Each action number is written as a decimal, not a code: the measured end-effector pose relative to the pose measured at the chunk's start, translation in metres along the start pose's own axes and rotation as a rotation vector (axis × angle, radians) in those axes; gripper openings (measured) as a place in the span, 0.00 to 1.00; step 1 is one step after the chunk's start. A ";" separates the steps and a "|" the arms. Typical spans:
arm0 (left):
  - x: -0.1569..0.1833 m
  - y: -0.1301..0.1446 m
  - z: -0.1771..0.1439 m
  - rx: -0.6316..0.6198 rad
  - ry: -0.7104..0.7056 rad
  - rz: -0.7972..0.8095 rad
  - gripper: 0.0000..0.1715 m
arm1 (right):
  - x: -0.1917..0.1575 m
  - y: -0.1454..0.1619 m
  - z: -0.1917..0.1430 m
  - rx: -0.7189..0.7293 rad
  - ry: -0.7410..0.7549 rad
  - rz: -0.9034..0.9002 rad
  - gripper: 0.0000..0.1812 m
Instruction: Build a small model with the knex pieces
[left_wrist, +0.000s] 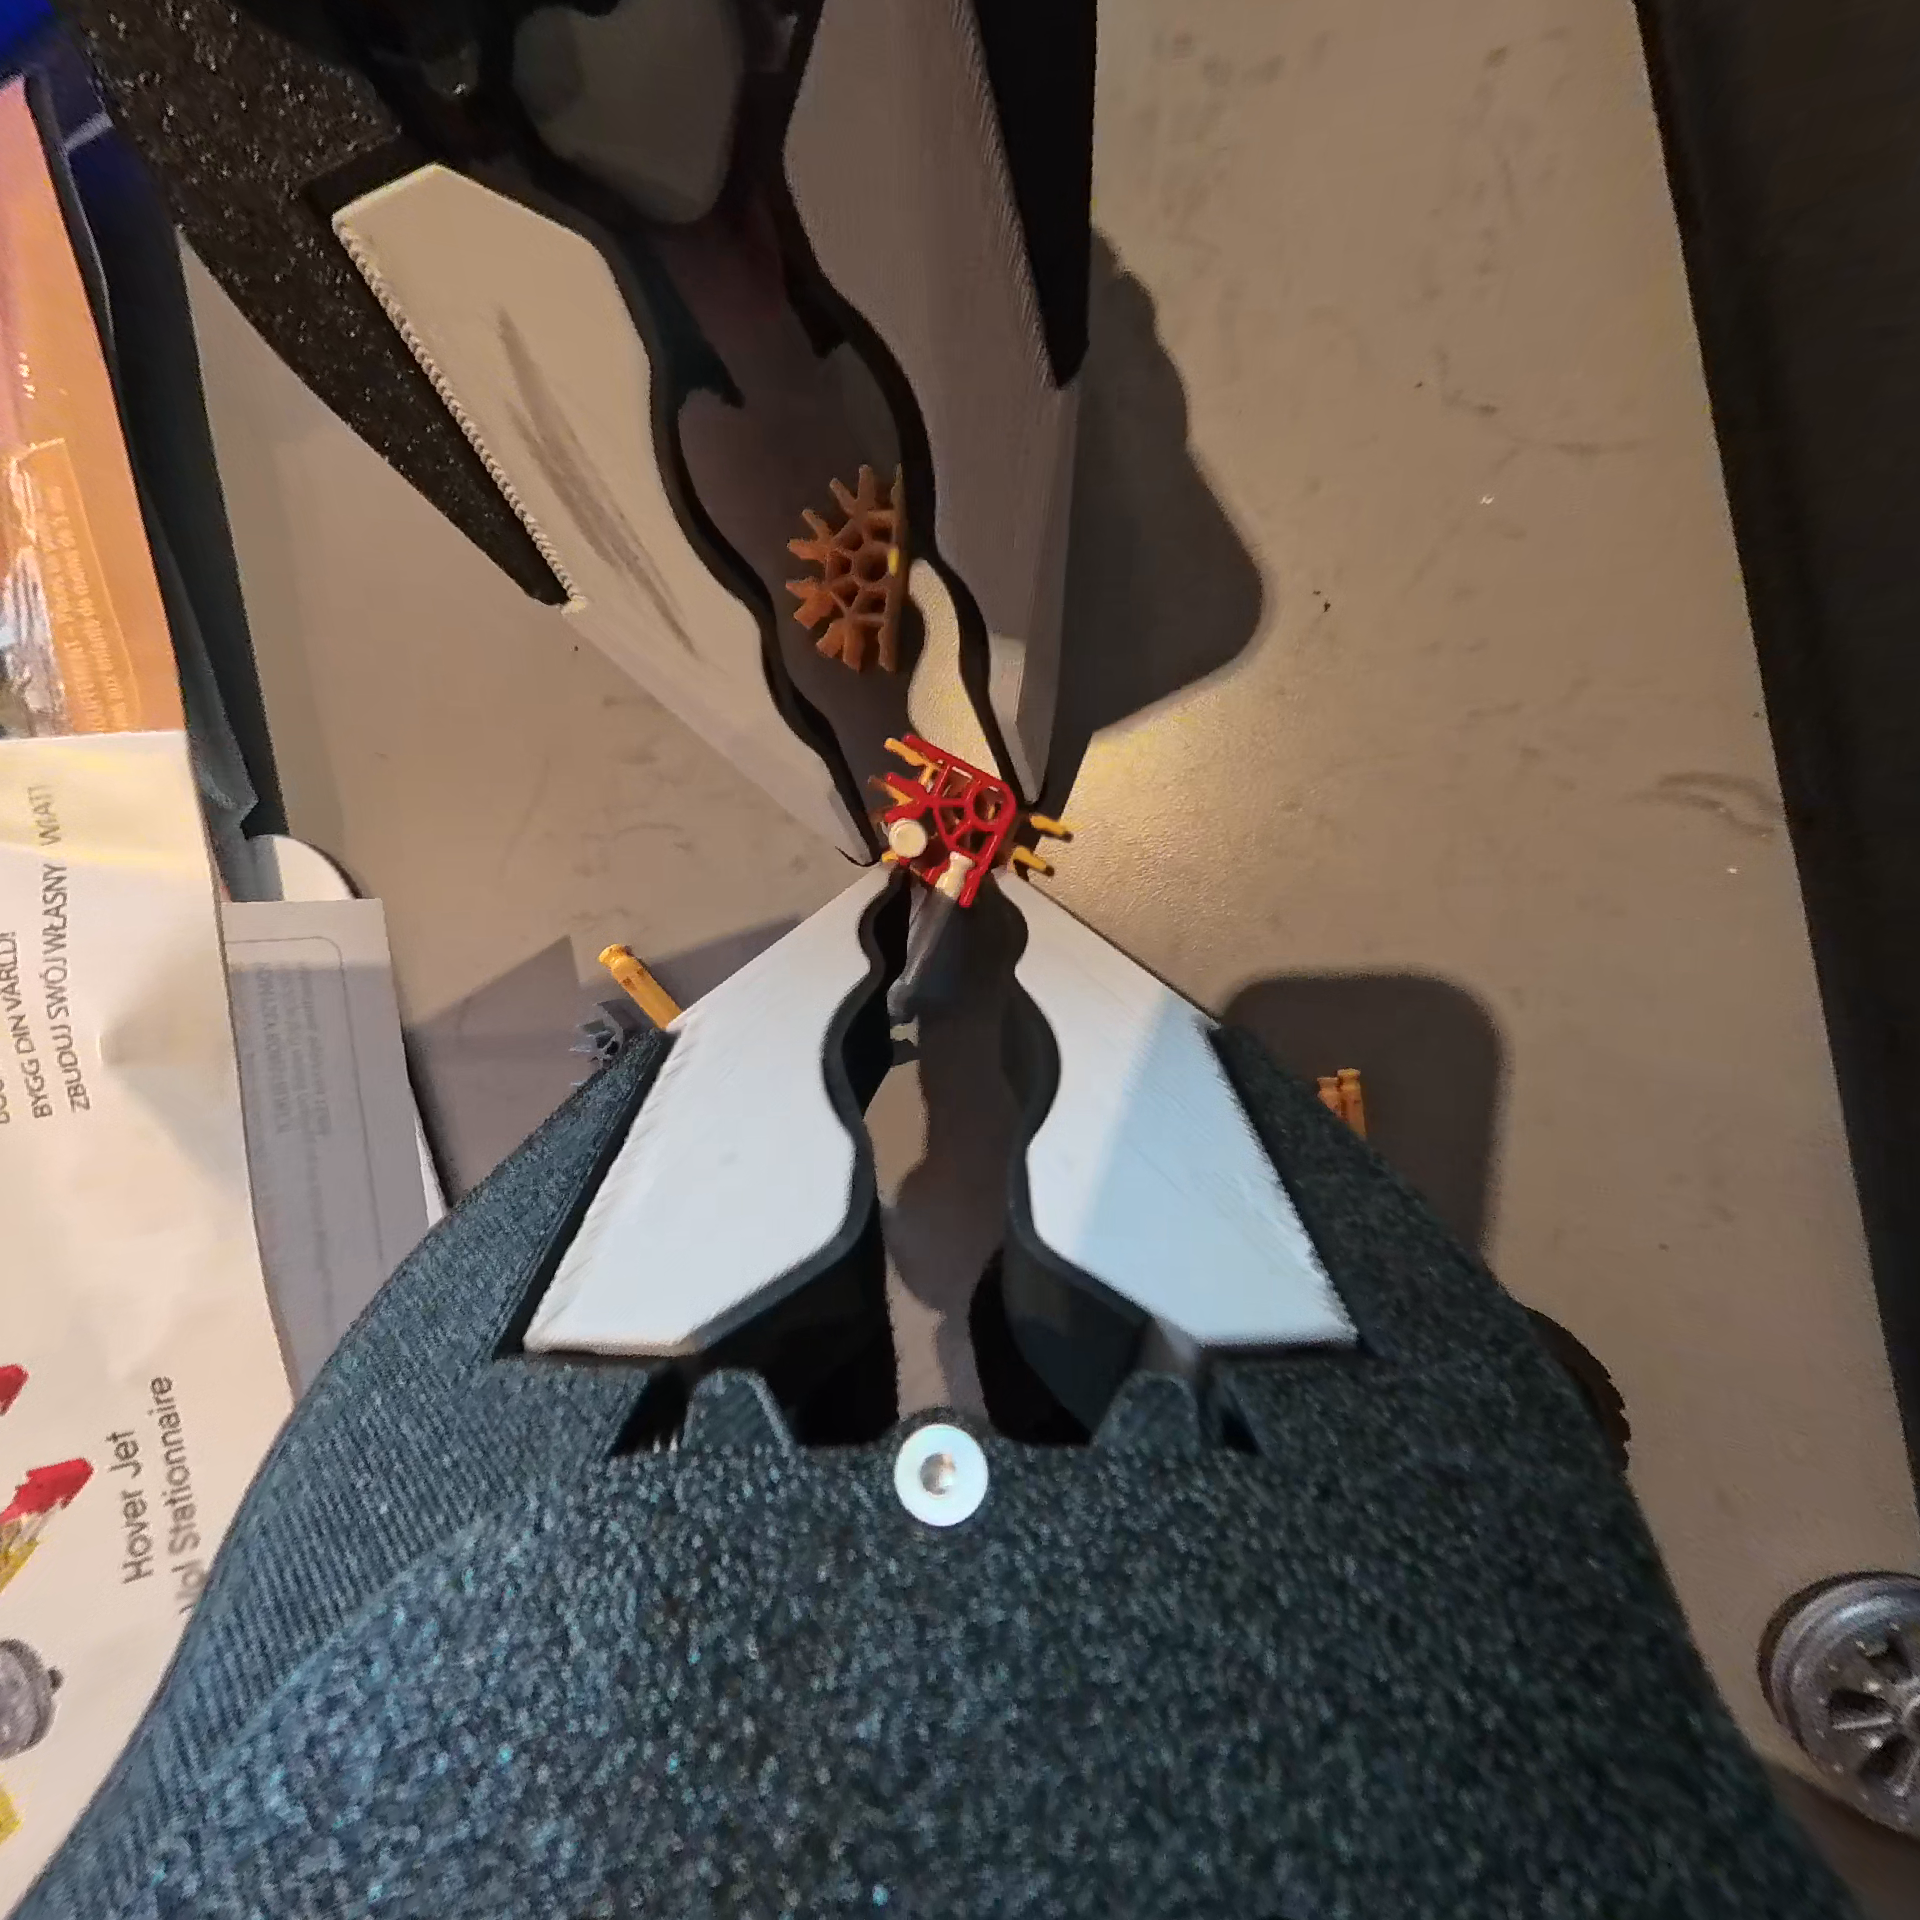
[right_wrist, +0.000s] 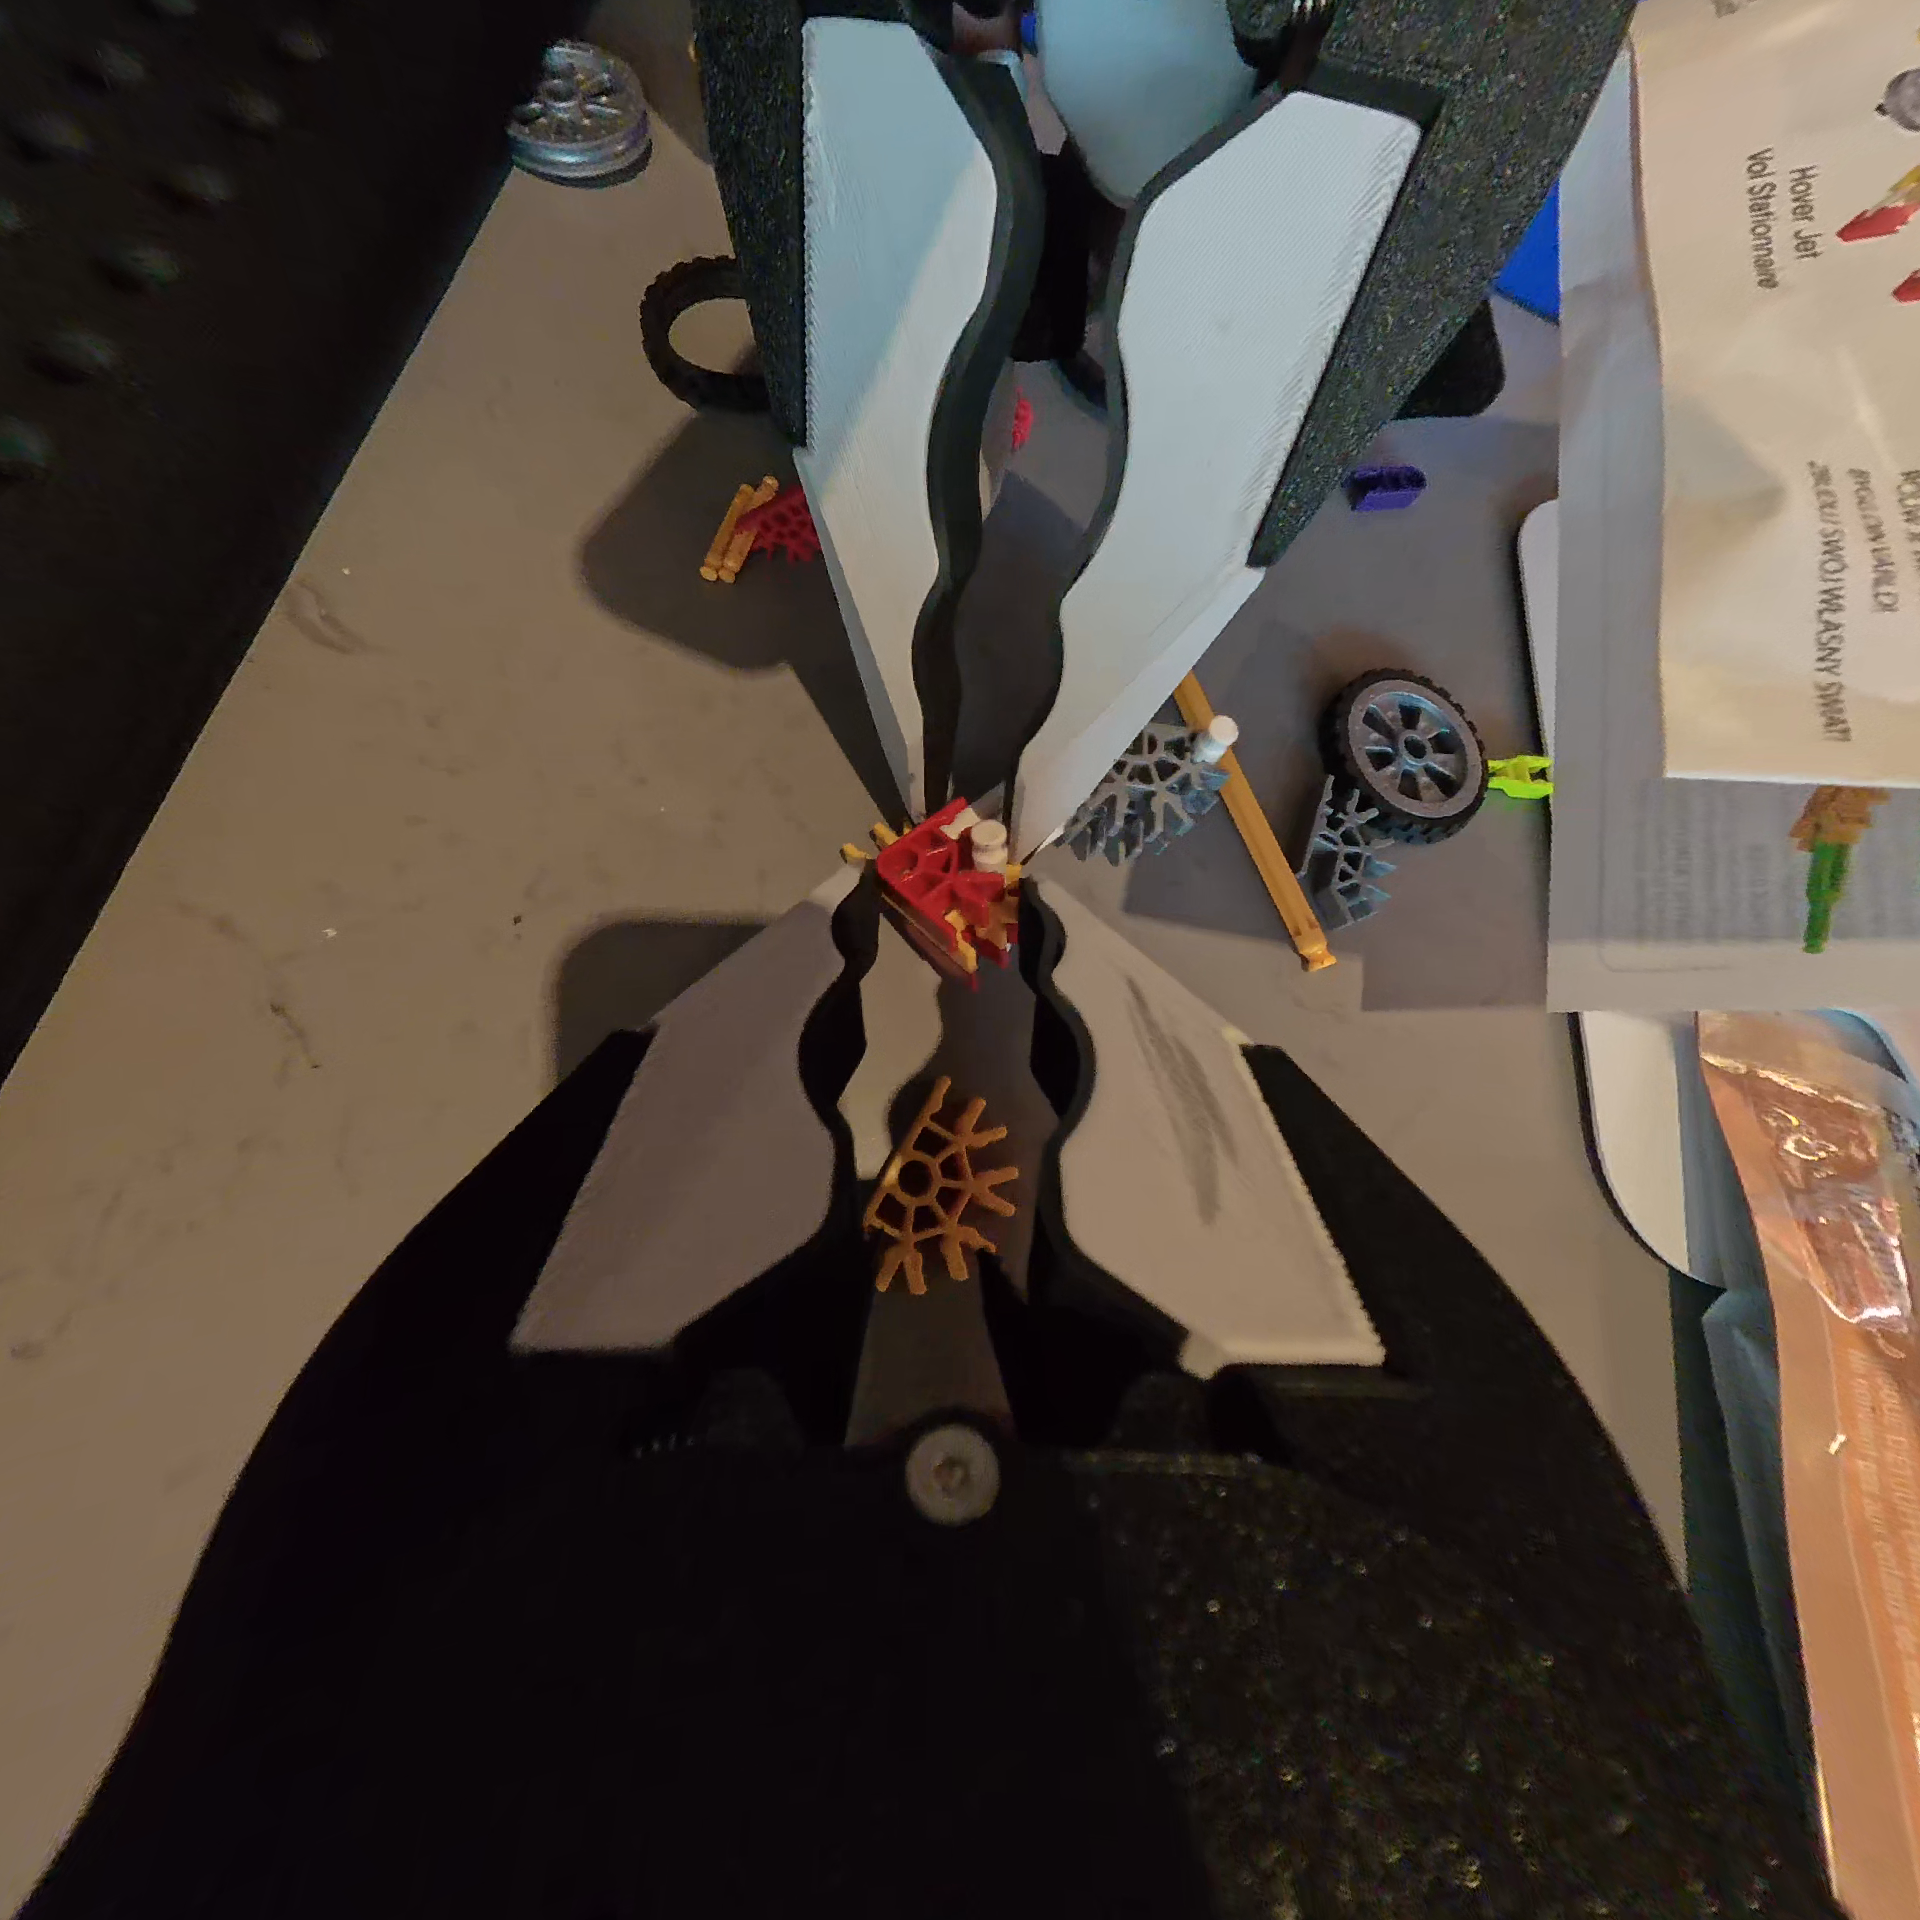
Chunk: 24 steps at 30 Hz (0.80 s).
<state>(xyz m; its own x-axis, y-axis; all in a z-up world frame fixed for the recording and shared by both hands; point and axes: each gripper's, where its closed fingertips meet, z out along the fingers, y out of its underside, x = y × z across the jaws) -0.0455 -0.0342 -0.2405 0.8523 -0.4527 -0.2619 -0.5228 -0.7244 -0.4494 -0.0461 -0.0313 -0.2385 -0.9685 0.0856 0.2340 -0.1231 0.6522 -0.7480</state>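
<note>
A small assembly, a red connector (left_wrist: 966, 810) with white rod ends and yellow bits, hangs above the grey table between two grippers that meet tip to tip. My left gripper (left_wrist: 945, 883) comes from below in the left wrist view, shut on the assembly's near side, with a dark rod running back between its fingers. My right gripper (left_wrist: 945, 823) comes from above, shut on the far side. In the right wrist view, the right gripper (right_wrist: 935, 890) and left gripper (right_wrist: 966, 816) clamp the red connector (right_wrist: 920, 868). An orange snowflake connector (right_wrist: 935, 1184) lies on the table under the right gripper's fingers; it also shows in the left wrist view (left_wrist: 847, 582).
On the table lie a tyred wheel (right_wrist: 1403, 753), grey connectors (right_wrist: 1143, 795), a yellow rod (right_wrist: 1257, 821), a black tyre (right_wrist: 691, 332), a silver hub (right_wrist: 577, 109), a red connector with yellow rods (right_wrist: 764, 530) and a purple piece (right_wrist: 1382, 483). Instruction sheets (right_wrist: 1766, 416) and a plastic bag (right_wrist: 1818, 1299) sit at the right. A dark mat (right_wrist: 156, 312) borders the left. The tips of both grippers are at nearly the same place. The silver hub (right_wrist: 577, 109) is about 20 cm from both grippers' fingertips.
</note>
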 end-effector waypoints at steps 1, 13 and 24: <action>0.000 0.000 0.000 -0.004 -0.006 0.003 0.06 | 0.000 0.000 0.000 0.003 0.002 0.002 0.13; -0.001 -0.001 0.001 -0.069 -0.142 -0.055 0.07 | 0.001 0.000 0.001 -0.010 0.011 0.016 0.13; 0.002 -0.003 0.001 -0.046 -0.067 -0.109 0.12 | 0.000 0.000 0.000 -0.009 0.000 0.011 0.13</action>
<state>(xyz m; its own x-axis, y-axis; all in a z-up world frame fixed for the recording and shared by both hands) -0.0420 -0.0326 -0.2401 0.9023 -0.3358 -0.2704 -0.4260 -0.7911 -0.4389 -0.0463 -0.0311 -0.2387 -0.9697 0.0933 0.2258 -0.1101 0.6581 -0.7448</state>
